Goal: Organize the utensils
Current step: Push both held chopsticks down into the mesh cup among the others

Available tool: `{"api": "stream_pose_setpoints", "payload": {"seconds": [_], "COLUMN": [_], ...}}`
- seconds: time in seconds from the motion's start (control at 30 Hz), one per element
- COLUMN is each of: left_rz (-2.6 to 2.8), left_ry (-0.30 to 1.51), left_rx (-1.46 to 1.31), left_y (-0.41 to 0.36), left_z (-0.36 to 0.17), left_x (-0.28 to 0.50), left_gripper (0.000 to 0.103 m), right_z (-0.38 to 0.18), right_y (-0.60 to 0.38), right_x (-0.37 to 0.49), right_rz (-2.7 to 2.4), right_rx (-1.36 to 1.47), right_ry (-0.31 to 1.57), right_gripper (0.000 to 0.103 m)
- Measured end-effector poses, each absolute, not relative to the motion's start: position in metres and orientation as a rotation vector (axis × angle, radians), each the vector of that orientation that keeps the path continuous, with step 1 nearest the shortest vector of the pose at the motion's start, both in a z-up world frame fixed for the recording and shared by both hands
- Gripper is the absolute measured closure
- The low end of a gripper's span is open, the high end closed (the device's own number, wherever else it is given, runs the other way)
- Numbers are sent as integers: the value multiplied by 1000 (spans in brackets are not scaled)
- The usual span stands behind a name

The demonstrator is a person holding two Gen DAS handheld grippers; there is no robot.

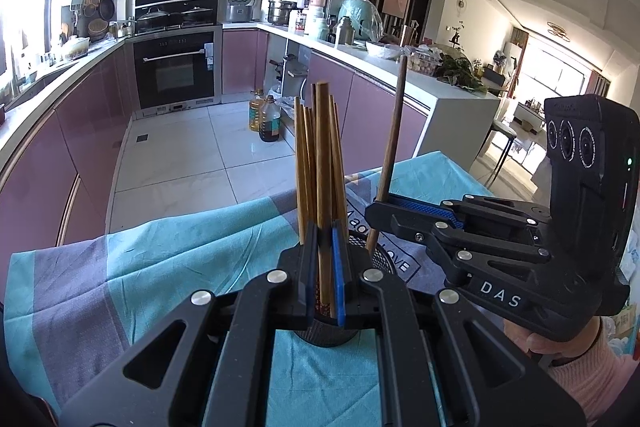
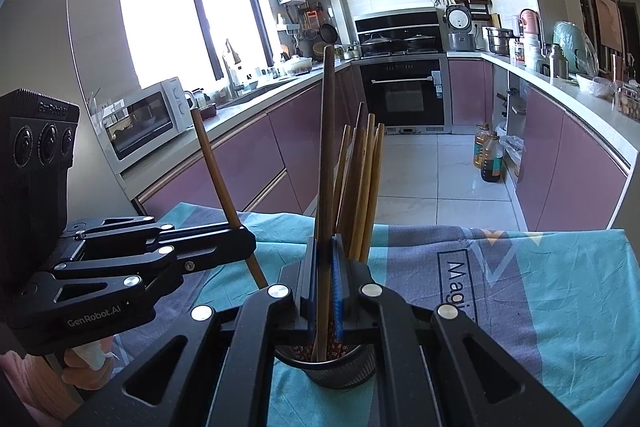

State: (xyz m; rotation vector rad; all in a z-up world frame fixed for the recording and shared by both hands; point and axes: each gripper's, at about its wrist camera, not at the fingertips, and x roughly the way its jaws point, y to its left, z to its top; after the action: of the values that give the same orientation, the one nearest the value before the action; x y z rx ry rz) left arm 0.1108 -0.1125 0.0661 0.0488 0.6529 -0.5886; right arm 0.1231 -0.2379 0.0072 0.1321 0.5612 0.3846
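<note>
The left gripper (image 1: 325, 267) clamps one light chopstick (image 1: 322, 163) over the mesh holder (image 2: 326, 367); at three o'clock, the right gripper (image 1: 380, 207) clamps a dark chopstick (image 1: 394, 131). Other chopsticks (image 2: 362, 187) stand in the holder.

The left tool (image 1: 325, 267) is covering most of the mesh holder (image 1: 386, 259), leaving only a rim arc and a dark base showing, so the lower ends of the chopsticks (image 1: 316, 163) are staying hidden. The right tool (image 2: 325, 281) is likewise blocking the holder's (image 2: 340, 367) far rim. Cloth lettering (image 2: 456, 287) is being cut off by that tool. The person's hand (image 1: 560, 343) is running out past the right edge. The bench edges are lying hidden under the cloth (image 1: 160, 259).
</note>
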Motion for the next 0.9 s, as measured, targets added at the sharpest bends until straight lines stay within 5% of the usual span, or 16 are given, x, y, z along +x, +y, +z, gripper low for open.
{"api": "stream_pose_setpoints", "payload": {"seconds": [0.9], "left_rz": [-575], "left_ry": [664], "left_rx": [48], "left_y": [-123], "left_z": [44], "left_x": [137], "left_gripper": [95], "right_z": [-1], "right_y": [-242], "right_x": [134], "right_rz": [383], "right_rx": [153], "right_ry": [576], "right_gripper": [97]}}
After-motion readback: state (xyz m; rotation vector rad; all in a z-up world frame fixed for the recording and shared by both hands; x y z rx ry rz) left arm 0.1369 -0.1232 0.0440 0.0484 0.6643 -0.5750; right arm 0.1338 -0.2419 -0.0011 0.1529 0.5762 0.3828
